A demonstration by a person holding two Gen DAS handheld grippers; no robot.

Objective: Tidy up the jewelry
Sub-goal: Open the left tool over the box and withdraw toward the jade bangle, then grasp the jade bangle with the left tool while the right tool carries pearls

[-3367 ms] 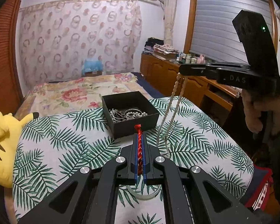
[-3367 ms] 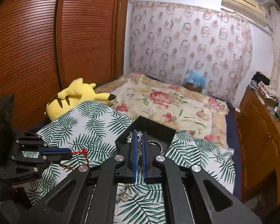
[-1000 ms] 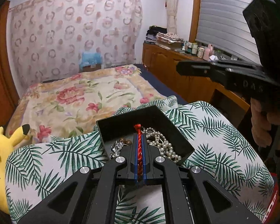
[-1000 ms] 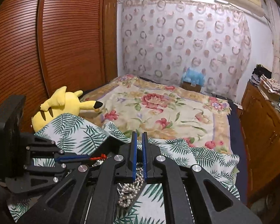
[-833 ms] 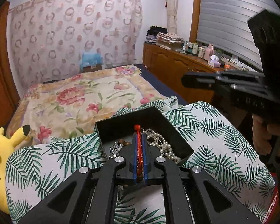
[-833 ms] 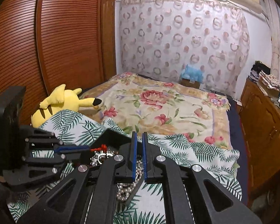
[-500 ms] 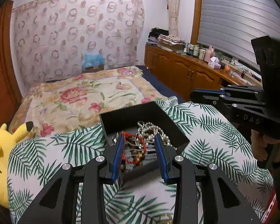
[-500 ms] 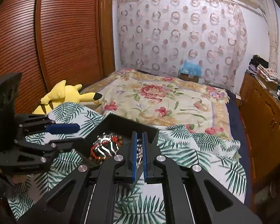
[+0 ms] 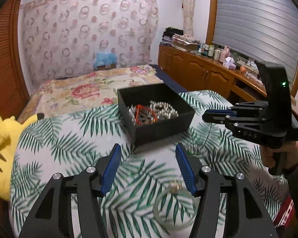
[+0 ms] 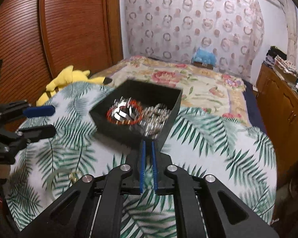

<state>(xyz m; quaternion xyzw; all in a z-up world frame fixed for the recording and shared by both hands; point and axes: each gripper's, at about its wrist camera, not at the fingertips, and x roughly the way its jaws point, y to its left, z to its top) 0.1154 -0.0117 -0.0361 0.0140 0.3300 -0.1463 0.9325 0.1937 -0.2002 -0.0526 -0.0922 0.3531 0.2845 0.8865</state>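
On a palm-leaf printed cloth [image 9: 73,138] spread over the bed sits a square black open-topped box [image 9: 156,109], at twelve o'clock from the left gripper [image 9: 148,165] and just beyond the tips of the right gripper [image 10: 148,165]. Inside the box lie a red beaded bracelet [image 10: 125,113], a heap of silvery chains and a pale pearl string [image 10: 155,119], all blurred by camera motion. The bracelet lies toward the nine o'clock side of the box in the right wrist view, the pearls toward three o'clock.

Both blue-padded jaws of the left gripper stand well apart, having just been opening, with nothing but the cloth between them. At about five o'clock from those jaws, on the cloth, lies a pale translucent bangle [image 9: 173,208] with a small gold-coloured fitting at its upper edge; it touches neither pad.

The right gripper's jaws have just been opening too, yet only a narrow slit shows between the blue pads, and nothing is caught there. In the left wrist view this gripper hangs at three o'clock, level with the box's near right corner, carried by a person's hand [image 9: 276,154].

A yellow plush toy [image 9: 0,154] rests at nine o'clock at the cloth's edge. A floral bedspread [image 10: 198,85] stretches behind the box at twelve o'clock.
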